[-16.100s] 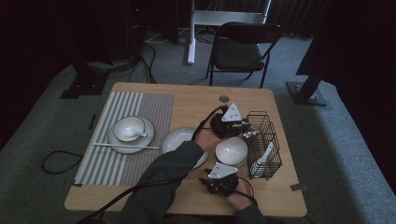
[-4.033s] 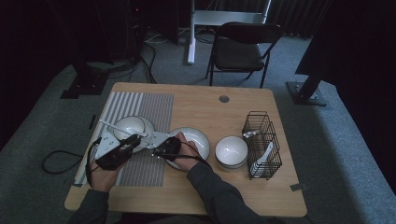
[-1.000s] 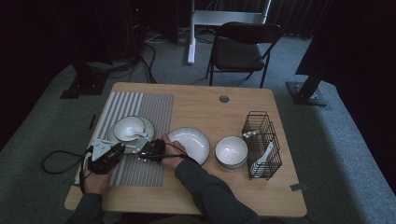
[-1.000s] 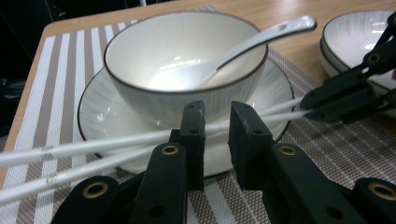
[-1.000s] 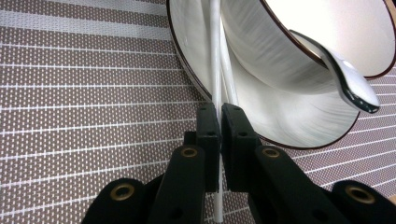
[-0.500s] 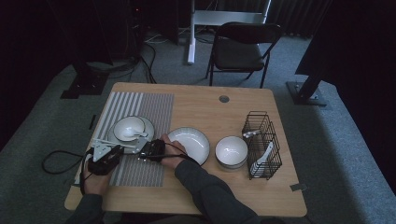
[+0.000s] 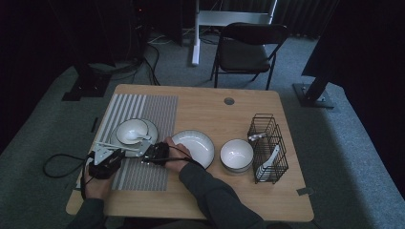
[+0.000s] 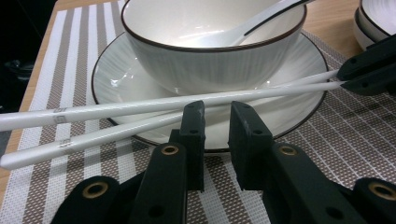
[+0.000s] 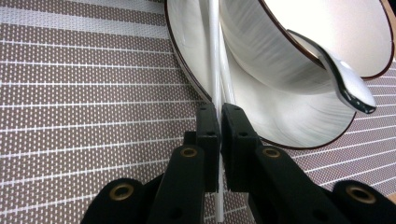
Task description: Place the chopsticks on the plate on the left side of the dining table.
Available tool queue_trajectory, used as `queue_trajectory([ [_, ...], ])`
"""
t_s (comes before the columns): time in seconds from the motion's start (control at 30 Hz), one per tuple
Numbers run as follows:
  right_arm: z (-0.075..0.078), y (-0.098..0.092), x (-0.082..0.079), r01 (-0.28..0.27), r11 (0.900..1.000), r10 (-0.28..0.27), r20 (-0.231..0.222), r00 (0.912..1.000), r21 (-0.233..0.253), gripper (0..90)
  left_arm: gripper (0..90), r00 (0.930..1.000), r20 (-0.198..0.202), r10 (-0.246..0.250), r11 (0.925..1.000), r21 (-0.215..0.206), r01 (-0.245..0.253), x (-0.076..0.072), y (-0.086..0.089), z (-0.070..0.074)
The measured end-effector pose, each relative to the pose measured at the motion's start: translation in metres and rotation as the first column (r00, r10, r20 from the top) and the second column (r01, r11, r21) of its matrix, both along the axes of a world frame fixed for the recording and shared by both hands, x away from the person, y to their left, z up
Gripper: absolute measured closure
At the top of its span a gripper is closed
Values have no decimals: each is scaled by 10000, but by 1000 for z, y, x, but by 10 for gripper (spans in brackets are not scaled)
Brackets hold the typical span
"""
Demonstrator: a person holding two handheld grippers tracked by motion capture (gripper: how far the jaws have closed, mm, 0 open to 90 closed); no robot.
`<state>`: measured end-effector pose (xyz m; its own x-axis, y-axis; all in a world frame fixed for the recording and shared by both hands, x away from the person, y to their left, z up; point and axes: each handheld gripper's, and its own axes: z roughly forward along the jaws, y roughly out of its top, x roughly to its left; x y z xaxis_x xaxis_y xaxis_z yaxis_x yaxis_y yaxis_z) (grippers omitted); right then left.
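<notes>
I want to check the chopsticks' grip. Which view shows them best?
The left gripper view: both chopsticks lie across the plate, tips in the right gripper. The right gripper view shows them end-on; the high view, faintly.

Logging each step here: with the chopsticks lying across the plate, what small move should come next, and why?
Probably open the right claw: it is shut on the chopsticks, which already rest on the plate before the bowl. The left claw is already open.

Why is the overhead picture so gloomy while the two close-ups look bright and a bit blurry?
High view: dim room, only the table lit. Left gripper view: the bowl is bright, the left gripper in soft focus up close. Right gripper view: glare on the spoon, the chopsticks blurred near the right gripper.
</notes>
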<state>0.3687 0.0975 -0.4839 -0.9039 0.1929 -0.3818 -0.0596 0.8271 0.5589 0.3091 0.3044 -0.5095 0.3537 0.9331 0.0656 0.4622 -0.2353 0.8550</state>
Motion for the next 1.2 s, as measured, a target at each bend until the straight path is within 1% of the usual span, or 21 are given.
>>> queue_trajectory([
  [0.7, 1, -2, 0, -29, 10000, 29, 68, 10000, -31, 847, 766, 9999, -5, 113, 9999, -90, -113, 1, 3, -1],
  [1.2, 5, -3, -3, -7, 9999, 5, 185, 9998, 116, 827, 766, 10000, -7, 86, 9999, -80, -86, 2, 2, -1],
])
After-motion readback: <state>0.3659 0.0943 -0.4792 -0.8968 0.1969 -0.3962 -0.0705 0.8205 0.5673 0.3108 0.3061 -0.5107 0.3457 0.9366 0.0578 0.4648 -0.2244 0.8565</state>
